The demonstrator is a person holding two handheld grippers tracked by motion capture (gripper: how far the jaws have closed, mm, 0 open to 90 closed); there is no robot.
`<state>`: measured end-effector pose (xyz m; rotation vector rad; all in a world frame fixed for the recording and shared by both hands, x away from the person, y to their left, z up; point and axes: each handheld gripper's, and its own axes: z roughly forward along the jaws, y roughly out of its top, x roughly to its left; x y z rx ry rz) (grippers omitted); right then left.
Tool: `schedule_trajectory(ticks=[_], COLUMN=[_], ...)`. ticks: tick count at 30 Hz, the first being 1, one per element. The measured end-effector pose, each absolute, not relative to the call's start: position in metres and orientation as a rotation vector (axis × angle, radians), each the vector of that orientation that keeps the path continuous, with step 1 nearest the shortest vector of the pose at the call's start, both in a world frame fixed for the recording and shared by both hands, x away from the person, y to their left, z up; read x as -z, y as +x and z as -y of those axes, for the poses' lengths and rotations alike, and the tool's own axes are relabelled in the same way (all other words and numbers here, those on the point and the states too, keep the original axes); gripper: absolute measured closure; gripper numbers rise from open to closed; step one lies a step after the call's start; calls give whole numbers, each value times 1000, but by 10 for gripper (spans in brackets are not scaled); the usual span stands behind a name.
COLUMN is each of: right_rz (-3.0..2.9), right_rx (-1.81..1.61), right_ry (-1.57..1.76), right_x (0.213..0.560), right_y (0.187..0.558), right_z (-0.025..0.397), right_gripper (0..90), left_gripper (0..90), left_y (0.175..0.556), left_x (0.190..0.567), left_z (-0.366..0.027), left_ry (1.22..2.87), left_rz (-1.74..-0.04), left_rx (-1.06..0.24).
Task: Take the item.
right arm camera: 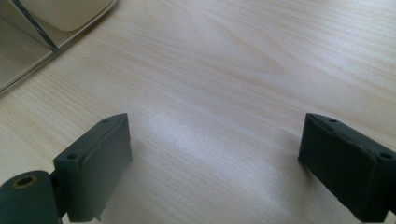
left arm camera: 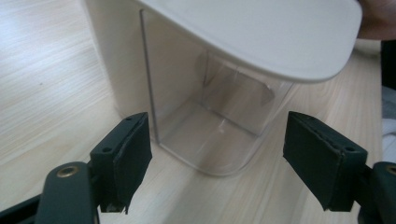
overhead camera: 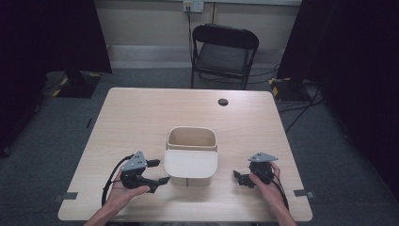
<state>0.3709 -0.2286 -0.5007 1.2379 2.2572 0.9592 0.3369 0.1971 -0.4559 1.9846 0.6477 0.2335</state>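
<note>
A cream, open-topped bin (overhead camera: 191, 141) stands near the middle of the light wooden table (overhead camera: 141, 113). Its flat cream lid (overhead camera: 190, 163) lies tilted over the bin's near side. In the left gripper view the lid (left arm camera: 271, 32) overhangs a clear wall of the bin (left arm camera: 205, 116). My left gripper (overhead camera: 162, 172) is held just left of the bin, open, its jaws pointing at the bin with nothing between them (left arm camera: 217, 158). My right gripper (overhead camera: 239, 177) is held to the right of the bin, open over bare table (right arm camera: 215, 163). A corner of the bin (right arm camera: 51, 18) sits at the upper left there.
A small dark round hole (overhead camera: 223, 101) is in the table's far side. A black folding chair (overhead camera: 224, 54) stands beyond the far edge. Tape marks (overhead camera: 301, 193) sit at the near corners. Dark curtains hang at both sides.
</note>
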Motion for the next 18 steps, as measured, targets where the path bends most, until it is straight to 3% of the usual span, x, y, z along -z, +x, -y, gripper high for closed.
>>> schedule_trajectory(ticks=[18], right_rz=[-2257], right_rx=[-959], right_ry=[1238], right_x=[501], right_y=[371], right_z=[229], right_gripper=[86], left_gripper=[239], left_y=[336], left_x=[454], left_z=[-185], left_ry=[1963], left_rz=[-606], left_rx=[-210])
